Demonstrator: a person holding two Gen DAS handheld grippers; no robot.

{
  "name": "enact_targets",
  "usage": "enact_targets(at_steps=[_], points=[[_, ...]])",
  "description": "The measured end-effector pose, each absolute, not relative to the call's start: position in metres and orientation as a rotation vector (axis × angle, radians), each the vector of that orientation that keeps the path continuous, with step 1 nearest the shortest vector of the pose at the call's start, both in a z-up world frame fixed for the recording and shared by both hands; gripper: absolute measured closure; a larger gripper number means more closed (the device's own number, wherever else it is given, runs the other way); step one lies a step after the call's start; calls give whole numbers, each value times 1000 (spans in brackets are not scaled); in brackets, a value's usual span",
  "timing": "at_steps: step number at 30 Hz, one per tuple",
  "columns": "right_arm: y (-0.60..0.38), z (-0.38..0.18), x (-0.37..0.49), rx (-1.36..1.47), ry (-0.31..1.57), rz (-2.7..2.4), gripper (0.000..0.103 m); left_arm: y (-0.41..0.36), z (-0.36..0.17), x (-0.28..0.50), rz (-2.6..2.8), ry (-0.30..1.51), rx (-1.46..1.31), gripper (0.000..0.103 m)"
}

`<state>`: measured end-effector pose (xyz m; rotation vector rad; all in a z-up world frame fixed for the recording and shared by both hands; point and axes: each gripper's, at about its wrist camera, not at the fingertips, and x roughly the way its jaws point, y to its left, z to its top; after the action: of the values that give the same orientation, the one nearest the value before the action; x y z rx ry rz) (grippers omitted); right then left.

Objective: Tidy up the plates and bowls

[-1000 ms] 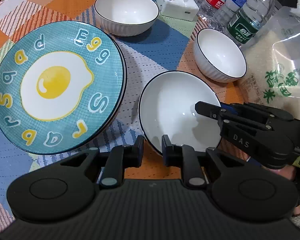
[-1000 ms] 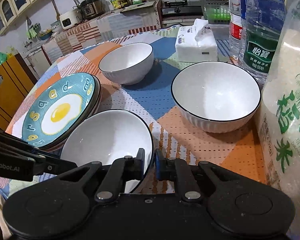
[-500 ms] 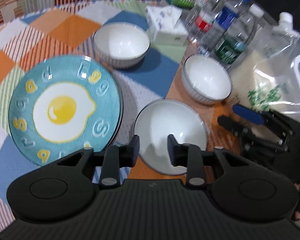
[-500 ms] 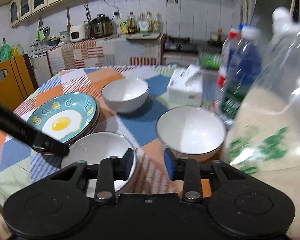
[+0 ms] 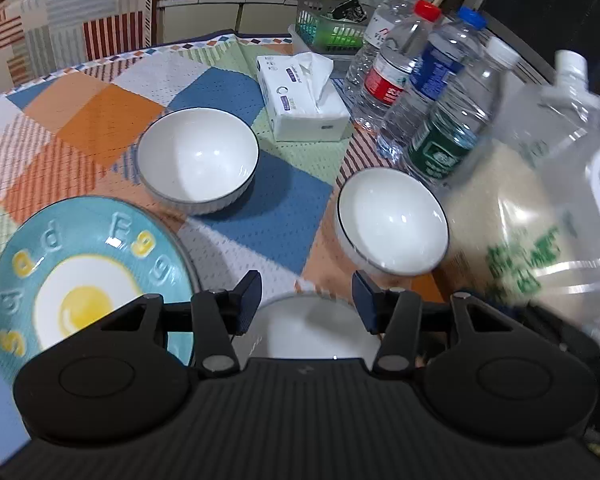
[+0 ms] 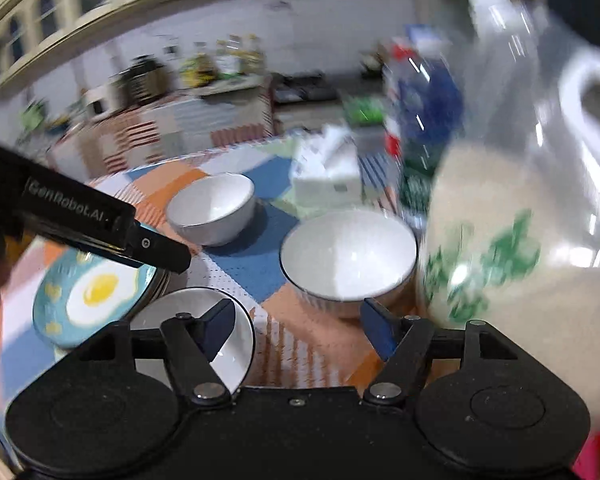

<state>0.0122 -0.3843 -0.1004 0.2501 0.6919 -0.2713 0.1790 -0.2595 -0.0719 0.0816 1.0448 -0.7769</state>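
Observation:
Three white bowls stand on the patchwork cloth. The near bowl (image 5: 308, 328) lies just under my open left gripper (image 5: 306, 300); in the right wrist view it (image 6: 236, 344) is at lower left. The far bowl (image 5: 198, 160) (image 6: 212, 208) and the right bowl (image 5: 392, 220) (image 6: 348, 256) stand apart. A teal egg plate (image 5: 88, 276) (image 6: 92, 296) sits on a stack at the left. My right gripper (image 6: 300, 324) is open and empty, above the cloth before the right bowl. The left gripper's finger (image 6: 100, 224) crosses the right wrist view.
A tissue box (image 5: 300, 96) stands behind the bowls. Several water bottles (image 5: 432, 80) and a large clear bag of rice (image 5: 540, 220) line the right side. A green basket (image 5: 328, 32) sits at the table's far edge.
Both grippers have opened and drawn back and up from the near bowl, which now rests on the cloth. Both views tilt up toward the kitchen, with motion blur.

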Motion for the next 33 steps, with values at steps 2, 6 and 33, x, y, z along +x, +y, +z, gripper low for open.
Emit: enact_targets(at_steps=[2,6,33], points=[[-388,-108,19,309,690,-276,29,-271,-79,192,-771,1067,63,54],[-392,-125,34,335,702,-303,29,-291,-93,210,-786,1112,22,54],[-405,-174,84,491,709,-514,17,-353,-141,228,-810,1201,26,94]])
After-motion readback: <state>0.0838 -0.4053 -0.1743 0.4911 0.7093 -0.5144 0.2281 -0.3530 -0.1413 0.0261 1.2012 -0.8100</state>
